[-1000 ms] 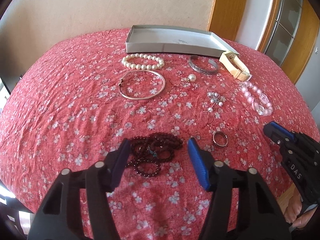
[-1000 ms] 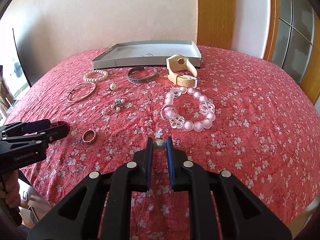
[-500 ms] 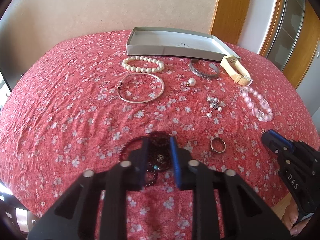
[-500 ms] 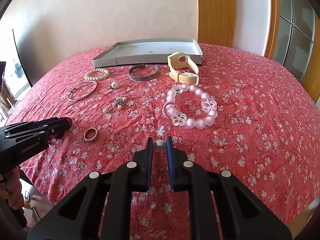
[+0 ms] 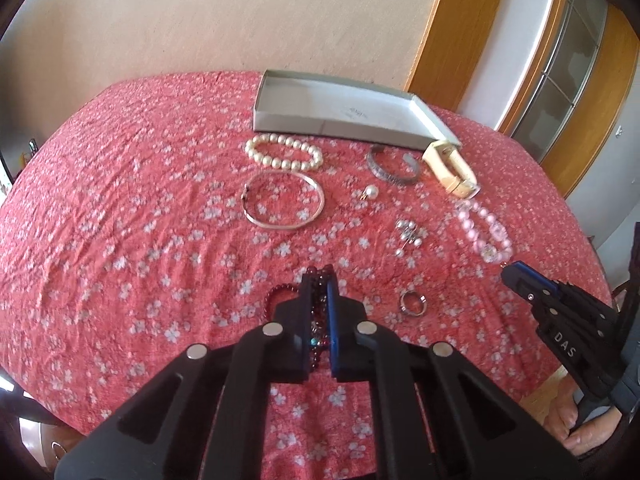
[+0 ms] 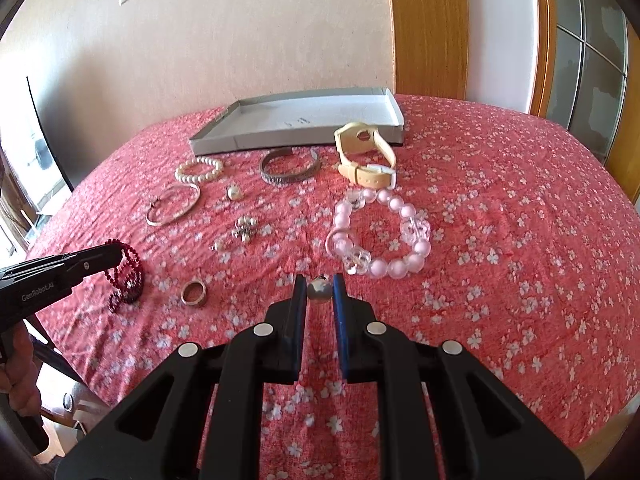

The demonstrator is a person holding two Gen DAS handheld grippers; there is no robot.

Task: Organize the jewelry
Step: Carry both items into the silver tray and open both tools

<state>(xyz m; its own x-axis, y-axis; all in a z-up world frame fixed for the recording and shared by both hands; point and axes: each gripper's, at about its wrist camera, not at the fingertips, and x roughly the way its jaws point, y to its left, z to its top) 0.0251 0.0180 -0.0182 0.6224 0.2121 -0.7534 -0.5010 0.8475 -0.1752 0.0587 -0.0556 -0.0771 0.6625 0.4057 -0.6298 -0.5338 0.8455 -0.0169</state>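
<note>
My left gripper (image 5: 320, 284) is shut on the dark red bead bracelet (image 5: 318, 316) and lifts it; in the right wrist view the bracelet (image 6: 126, 276) hangs from the left gripper (image 6: 116, 256) above the cloth. My right gripper (image 6: 319, 286) is shut on a small silver bead earring (image 6: 319, 289) near the front edge; it also shows in the left wrist view (image 5: 510, 274). The open grey box (image 5: 340, 114) lies at the back. A ring (image 5: 413, 304), pearl bracelet (image 5: 284, 154), thin bangle (image 5: 284, 204), silver cuff (image 5: 394, 168), cream watch (image 5: 450, 166) and pink bead bracelet (image 5: 484, 232) lie on the cloth.
A single pearl (image 5: 370, 192) and a pearl cluster earring (image 5: 408, 234) lie mid-table. The red flowered tablecloth (image 5: 120, 220) covers a round table; its front edge is close below both grippers. A wall and wooden door frame stand behind.
My left gripper closed on the dark red bracelet and raised it off the cloth. My right gripper stayed shut on the earring, nearly still.
</note>
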